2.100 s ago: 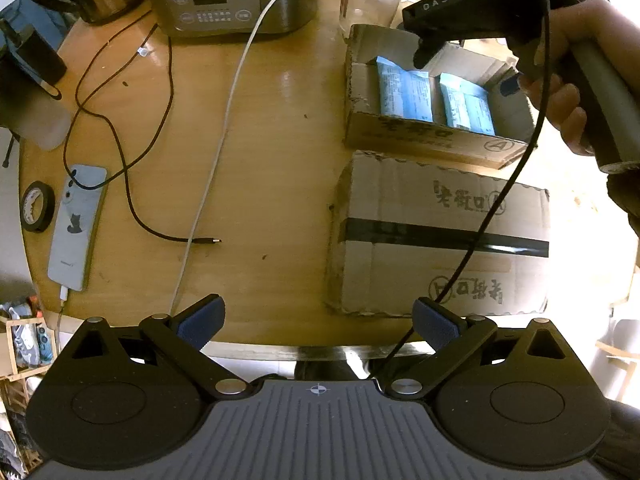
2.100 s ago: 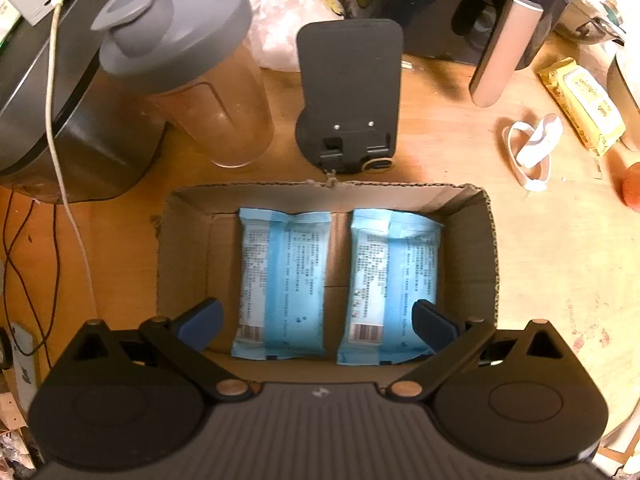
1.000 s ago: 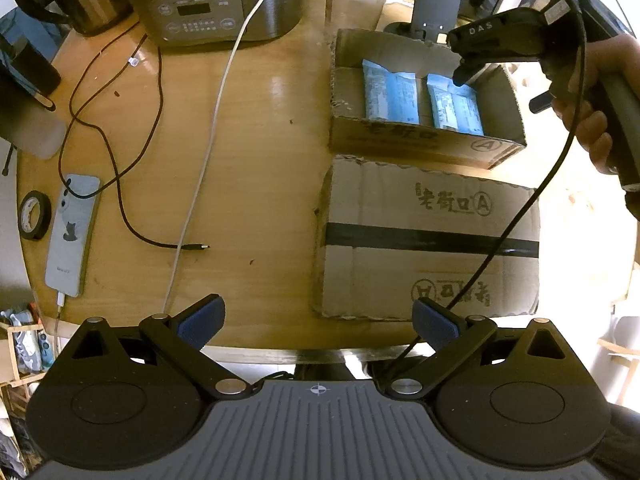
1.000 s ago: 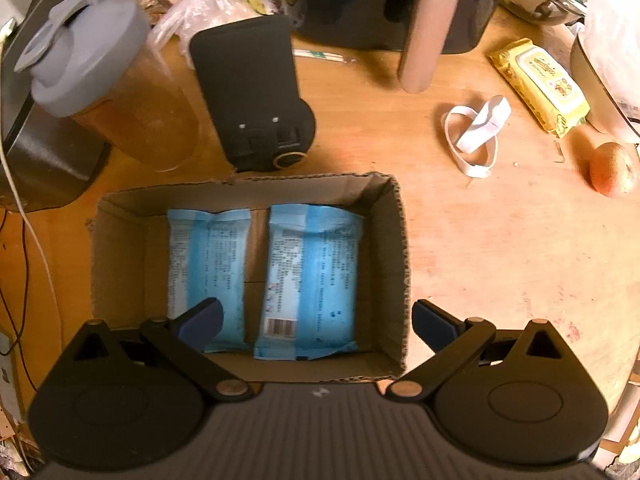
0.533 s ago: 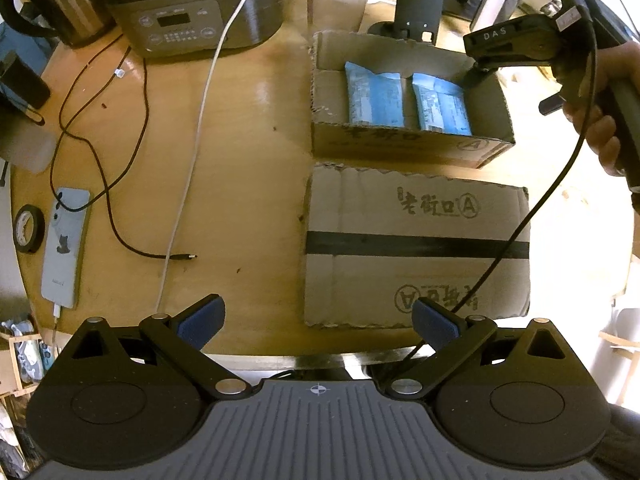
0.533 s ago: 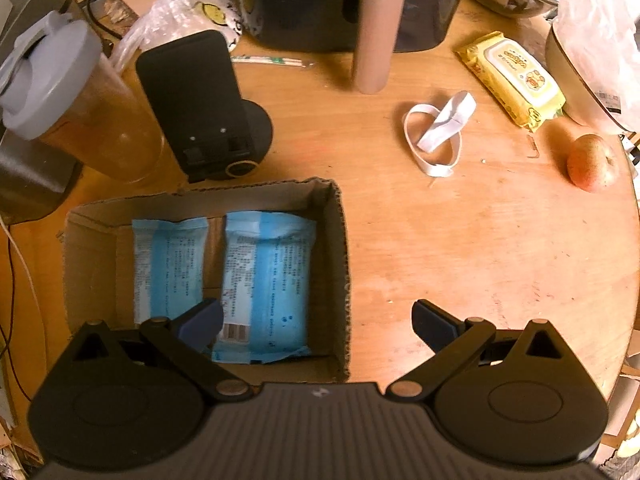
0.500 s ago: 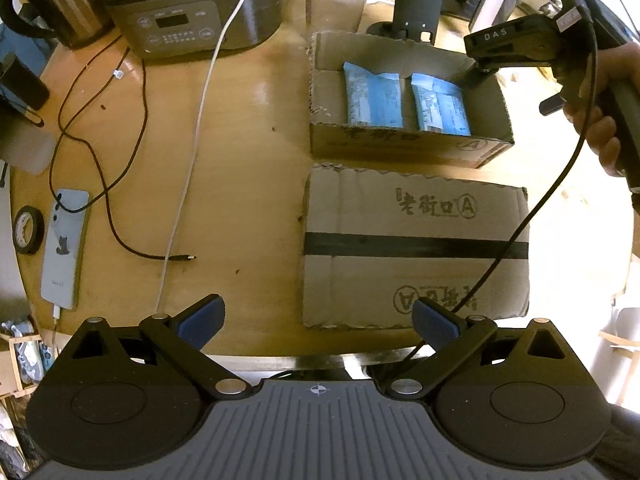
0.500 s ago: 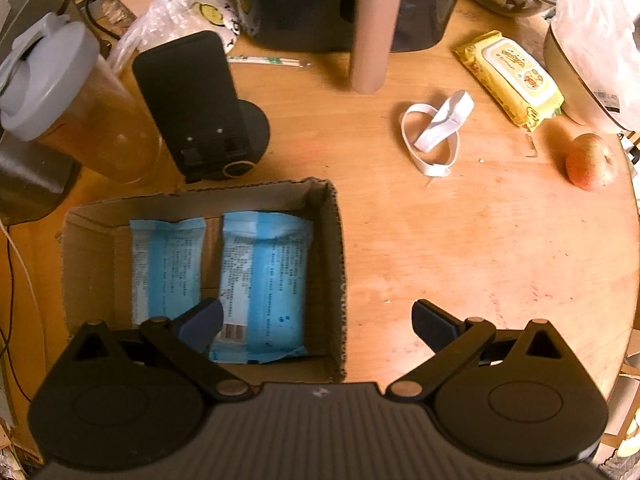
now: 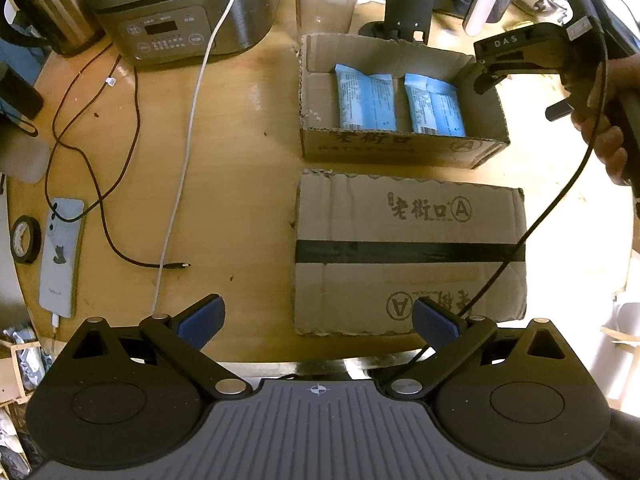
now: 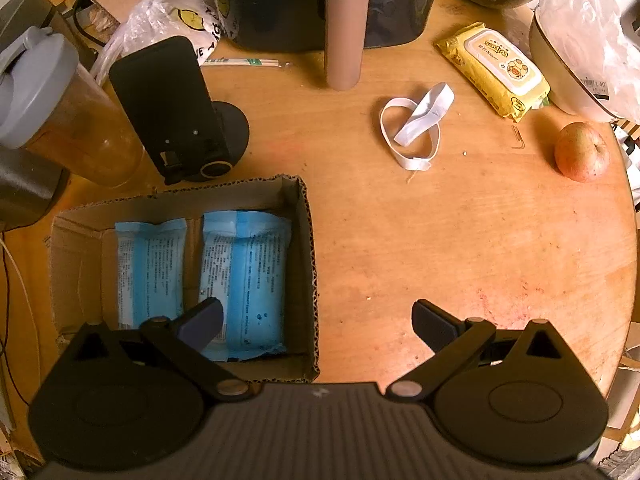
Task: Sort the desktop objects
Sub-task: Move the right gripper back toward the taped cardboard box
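Left side first: my left tongs point(image 9: 318, 316) hang back at the near edge of the table point(image 9: 240, 128), spread wide apart with nothing between them, and they've held that pose for the last couple of seconds while drifting back a touch, so more of the table shows now. Left of the open box point(image 9: 400, 148) lie a phone point(image 9: 62, 256), a roll of tape point(image 9: 25, 239), a black cable point(image 9: 120, 216) and a white cable point(image 9: 188, 120). None of that is sorted yet.

Now the open box itself. Two blue packets point(image 10: 244, 272) sit side by side on its floor, flat and tidy, so that part looks done. Just on the near side of the open box sits a closed box point(image 9: 408, 252) with black tape across it.

The real change is on the right. My right tongs point(image 10: 316, 318), also wide apart and carrying nothing, were squarely over the open box two seconds ago; they've swung right, and now only the left finger overhangs the right-hand packet, the other one over bare wood. To the right of the open box I see a white strap point(image 10: 416, 128), farther right a yellow wipes pack point(image 10: 494, 68), and farthest right an apple point(image 10: 582, 152). I'd judge I'm heading for one of those next, the strap being nearest.
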The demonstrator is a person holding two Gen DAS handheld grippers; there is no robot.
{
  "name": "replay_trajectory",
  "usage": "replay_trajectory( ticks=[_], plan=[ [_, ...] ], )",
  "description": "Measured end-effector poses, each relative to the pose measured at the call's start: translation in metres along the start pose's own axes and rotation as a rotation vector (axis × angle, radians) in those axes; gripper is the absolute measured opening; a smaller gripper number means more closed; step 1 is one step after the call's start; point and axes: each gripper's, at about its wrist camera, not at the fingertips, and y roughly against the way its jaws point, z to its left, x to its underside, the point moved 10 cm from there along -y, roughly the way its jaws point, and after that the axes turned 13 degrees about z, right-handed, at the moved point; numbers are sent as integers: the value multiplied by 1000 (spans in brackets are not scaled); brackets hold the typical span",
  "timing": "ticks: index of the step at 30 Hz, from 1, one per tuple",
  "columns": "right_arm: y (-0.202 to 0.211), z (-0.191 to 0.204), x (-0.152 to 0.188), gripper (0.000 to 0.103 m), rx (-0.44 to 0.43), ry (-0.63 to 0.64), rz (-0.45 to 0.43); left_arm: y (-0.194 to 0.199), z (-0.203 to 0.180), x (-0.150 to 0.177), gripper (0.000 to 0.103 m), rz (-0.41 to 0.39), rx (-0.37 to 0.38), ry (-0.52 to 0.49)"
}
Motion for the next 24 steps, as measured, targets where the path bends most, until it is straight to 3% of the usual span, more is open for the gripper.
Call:
replay_trajectory(
  ticks=[24],
  plan=[
    [8, -7, 37, 103, -19, -1, -2, -5, 3, -21, 103, -8, 0, 1]
  ],
)
